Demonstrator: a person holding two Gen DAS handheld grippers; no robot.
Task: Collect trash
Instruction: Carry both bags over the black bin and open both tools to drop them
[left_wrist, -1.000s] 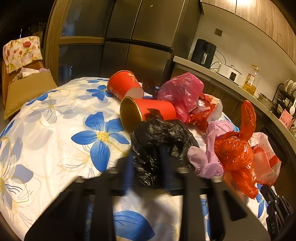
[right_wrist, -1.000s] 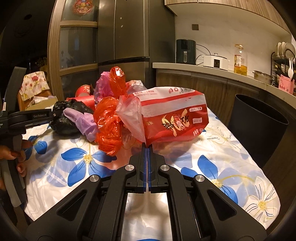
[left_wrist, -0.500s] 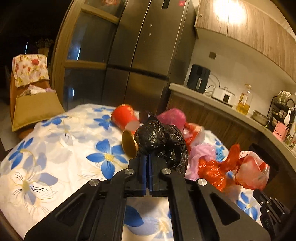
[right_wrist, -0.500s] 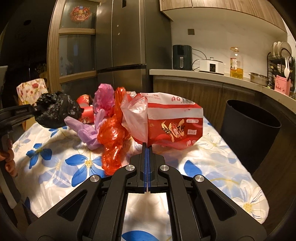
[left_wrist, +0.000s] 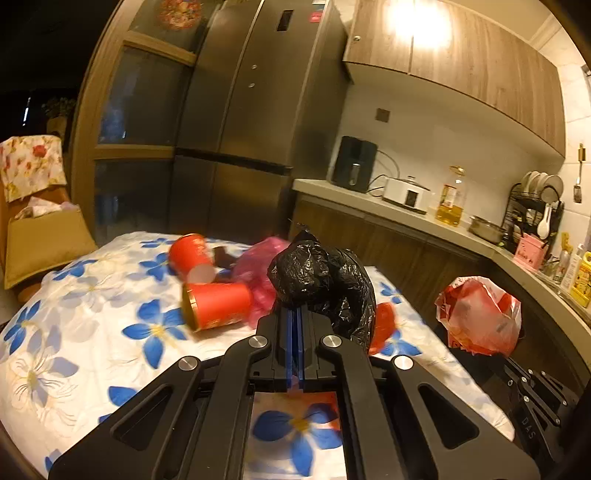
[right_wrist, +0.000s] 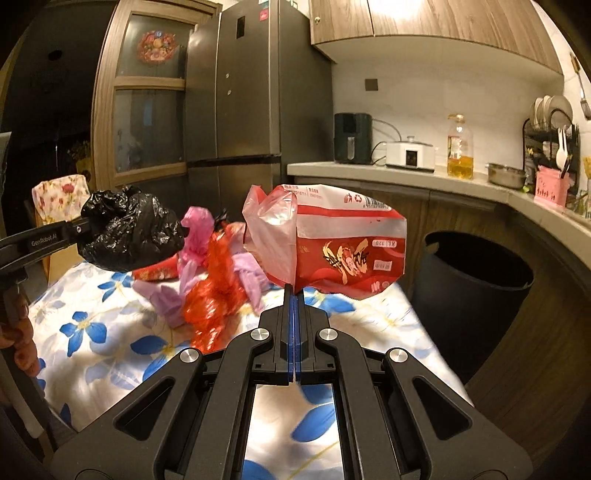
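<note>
My left gripper (left_wrist: 294, 314) is matte black plastic, with two flat fingers (left_wrist: 283, 332) lined in blue along their inner faces, angular linkage arms with triangular cut-outs behind them, and four round silver screw heads at the pivots. My right gripper (right_wrist: 294, 295) is built the same way: black frame, blue strips on the inner faces, silver screws and open triangular windows in the arms. Seen from the side, the left one carries small white lettering that reads "GenRobot.AI" along its black arm.
</note>
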